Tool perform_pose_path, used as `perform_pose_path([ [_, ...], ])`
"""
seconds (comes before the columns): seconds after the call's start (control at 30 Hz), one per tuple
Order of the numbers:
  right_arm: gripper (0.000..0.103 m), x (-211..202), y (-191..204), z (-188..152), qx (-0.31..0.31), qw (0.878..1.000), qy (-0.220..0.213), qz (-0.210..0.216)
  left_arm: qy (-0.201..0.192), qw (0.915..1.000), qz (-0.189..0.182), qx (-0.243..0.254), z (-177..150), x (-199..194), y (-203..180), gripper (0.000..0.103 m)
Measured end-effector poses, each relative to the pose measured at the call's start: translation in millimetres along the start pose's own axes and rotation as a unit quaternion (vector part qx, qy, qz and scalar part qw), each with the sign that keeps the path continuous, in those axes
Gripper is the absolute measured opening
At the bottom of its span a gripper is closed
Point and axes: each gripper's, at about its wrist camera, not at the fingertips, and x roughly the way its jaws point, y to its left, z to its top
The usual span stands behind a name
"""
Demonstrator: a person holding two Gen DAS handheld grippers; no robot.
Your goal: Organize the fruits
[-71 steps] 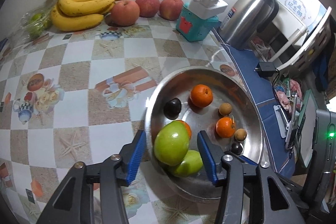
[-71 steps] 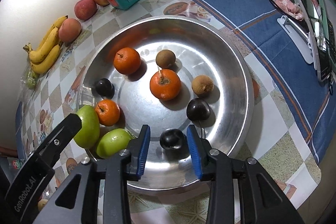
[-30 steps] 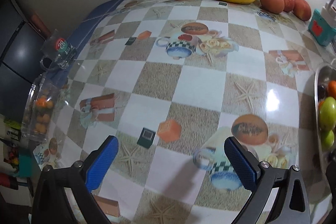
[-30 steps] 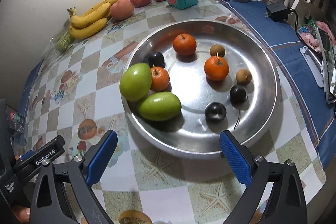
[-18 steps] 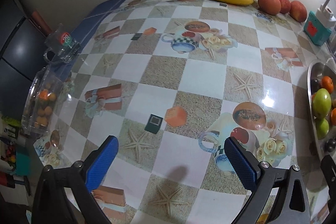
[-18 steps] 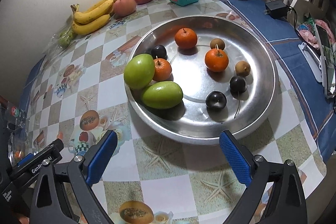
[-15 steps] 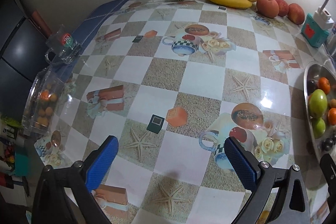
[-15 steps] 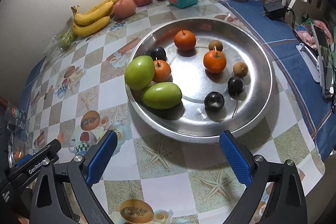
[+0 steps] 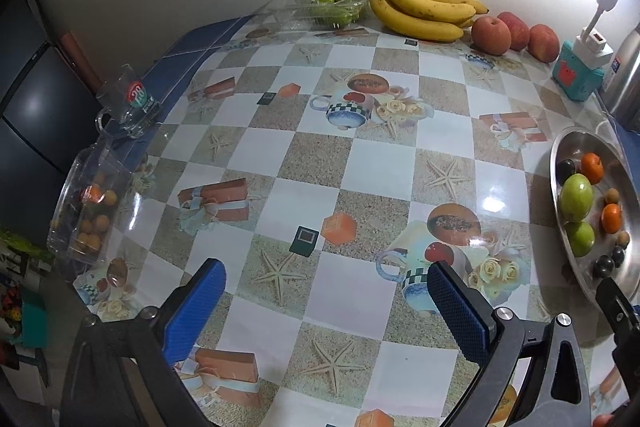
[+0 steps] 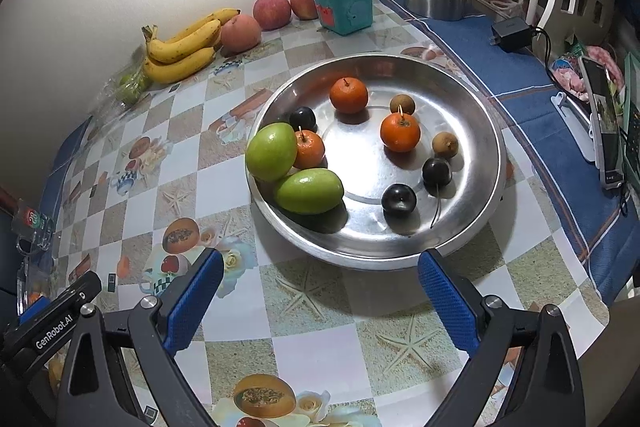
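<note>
So both tongs are now pulled right back from the round stainless-steel fruit tray (image 10: pixel 490 147), where 2.4 s ago the left gripper (image 9: pixel 326 297) was set around the big green fruit and the right gripper (image 10: pixel 320 289) was framing a dark plum. Both are spread wide now and nothing is held in either. The two green mango-shaped fruits (image 10: pixel 294 169) are left touching each other at the tray's left rim, just ahead and left of the right tongs, with three small orange tangerines (image 10: pixel 400 131), dark plums (image 10: pixel 398 199) and little brown longans (image 10: pixel 445 144) scattered further in. From the left tongs the tray is only seen at the far right edge; bare checkered tablecloth (image 9: pixel 312 163) is faced instead, with the yellow banana bunch (image 9: pixel 424 13) and red apples (image 9: pixel 514 35) well ahead against the wall. That's read as a placing step finished, and the bananas or apples are probably up next.
</note>
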Motion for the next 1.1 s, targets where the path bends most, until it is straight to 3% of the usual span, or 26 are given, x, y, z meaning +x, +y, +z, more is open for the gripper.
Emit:
perform_pose_path([
  [1.1,0.098,7.9,2.2,-1.7,0.003,1.0,0.018,0.012,0.008,0.9998,-0.007,0.014,2.1,2.9,-3.8,0.102],
])
